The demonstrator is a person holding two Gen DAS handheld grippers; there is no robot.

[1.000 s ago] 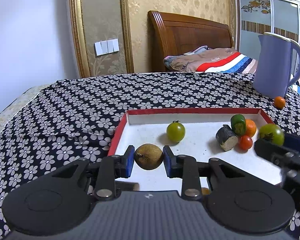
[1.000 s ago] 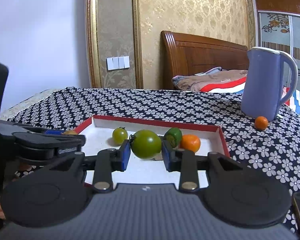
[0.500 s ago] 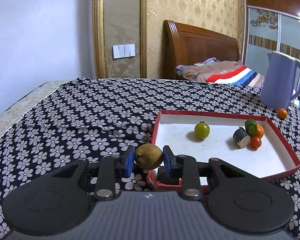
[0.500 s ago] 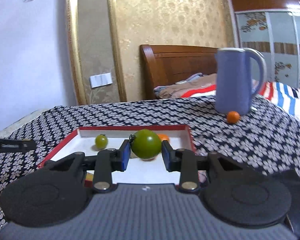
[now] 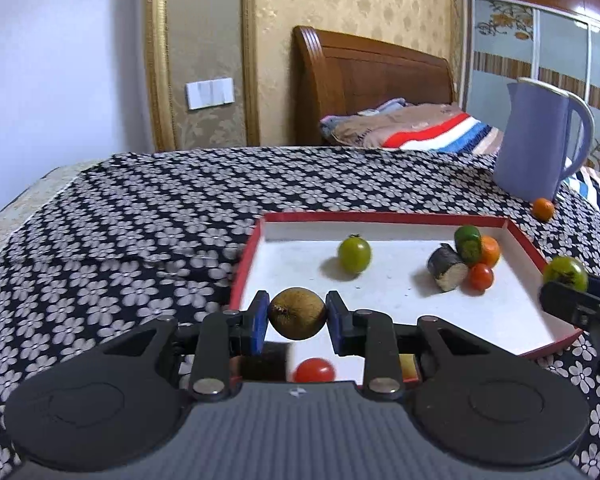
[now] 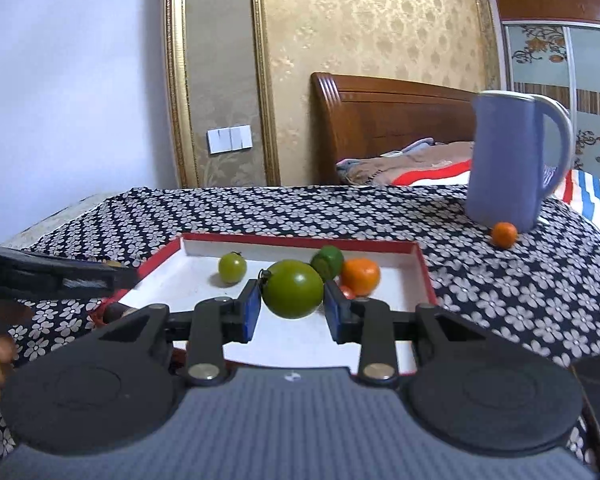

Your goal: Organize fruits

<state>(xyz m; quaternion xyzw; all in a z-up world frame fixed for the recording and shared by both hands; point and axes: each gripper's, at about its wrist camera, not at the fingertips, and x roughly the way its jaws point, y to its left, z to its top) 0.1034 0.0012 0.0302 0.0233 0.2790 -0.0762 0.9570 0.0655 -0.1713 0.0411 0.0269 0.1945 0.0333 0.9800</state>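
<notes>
Fingers clamped both sides: we see left gripper (image 5: pixel 297 316) pinching brown kiwi (image 5: pixel 297 313) lower centre, right gripper (image 6: pixel 291 307) pinching green tomato (image 6: pixel 293 294) mid-frame. Red-rimmed tray (image 5: pixel 380 218) behind, centre-right. Blue jug (image 6: pixel 508 160) upper right; small orange (image 6: pixel 504 234) touching it.

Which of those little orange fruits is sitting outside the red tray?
The small orange fruit on the flowered cloth, right beside the blue jug. The other orange fruit lies inside the red tray, next to a green one.
</notes>
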